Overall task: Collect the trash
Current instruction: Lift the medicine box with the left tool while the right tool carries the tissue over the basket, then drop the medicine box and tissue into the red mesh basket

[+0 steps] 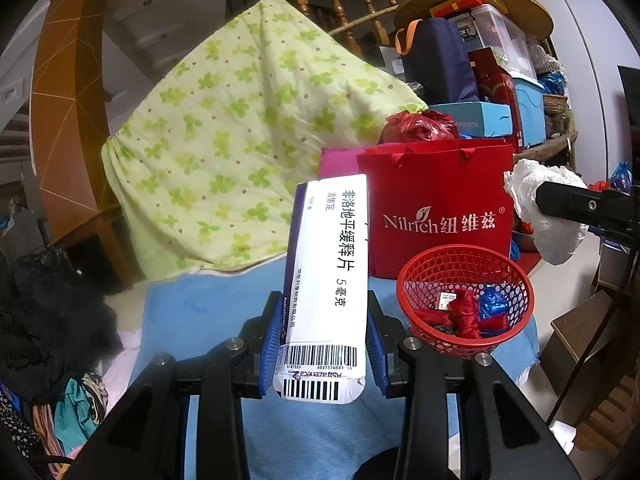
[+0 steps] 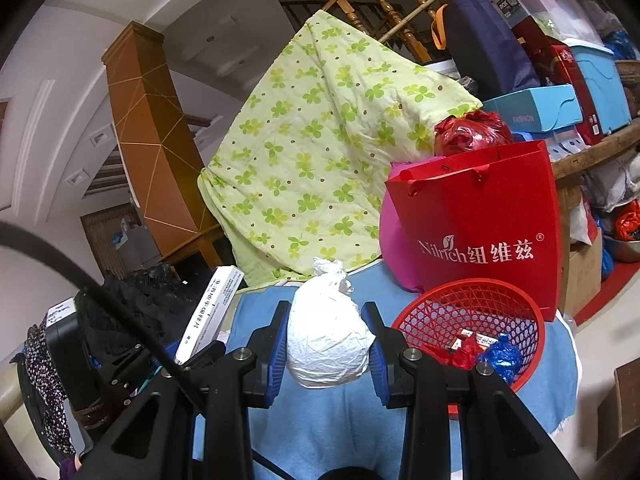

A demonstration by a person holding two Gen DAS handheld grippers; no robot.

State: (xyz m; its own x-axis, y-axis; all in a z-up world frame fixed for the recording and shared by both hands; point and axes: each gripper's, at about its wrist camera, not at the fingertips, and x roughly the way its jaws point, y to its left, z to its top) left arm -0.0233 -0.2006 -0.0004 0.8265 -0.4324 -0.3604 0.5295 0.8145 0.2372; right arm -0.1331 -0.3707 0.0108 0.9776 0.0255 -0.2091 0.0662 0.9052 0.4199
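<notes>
medicine box (image 1: 326, 280) clamped in left tongs (image 1: 323, 340), white bag (image 2: 326, 344) seemingly pinched in right tongs (image 2: 328, 344)

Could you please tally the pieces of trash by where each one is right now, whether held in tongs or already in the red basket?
Held in tongs: 2, the medicine box in the left tongs and the white plastic bag in the right tongs.
In the red basket: at least 3, a red wrapper, a blue wrapper and a small carton.
Total: at least 5.
</notes>
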